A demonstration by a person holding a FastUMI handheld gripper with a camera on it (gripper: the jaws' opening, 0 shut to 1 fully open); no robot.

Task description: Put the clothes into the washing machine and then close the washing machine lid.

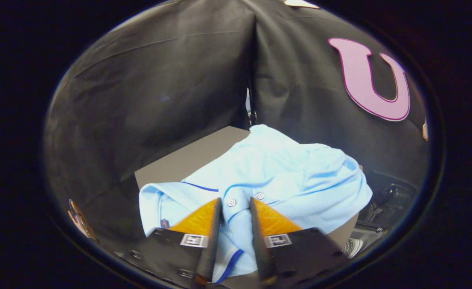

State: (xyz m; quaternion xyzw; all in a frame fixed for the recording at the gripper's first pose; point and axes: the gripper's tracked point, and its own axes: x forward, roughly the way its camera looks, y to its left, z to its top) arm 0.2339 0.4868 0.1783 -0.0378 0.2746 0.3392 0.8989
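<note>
Clothes here means one light blue polo shirt (pixel 276 176) with dark blue trim, lying crumpled on the grey table (pixel 196 154) in the booth corner, one edge hanging off the near side. I've got the hand-held gripper (pixel 236 204) over its buttoned placket, fingers slightly spread with shirt fabric between them. I cannot tell if both fingers press it.
</note>
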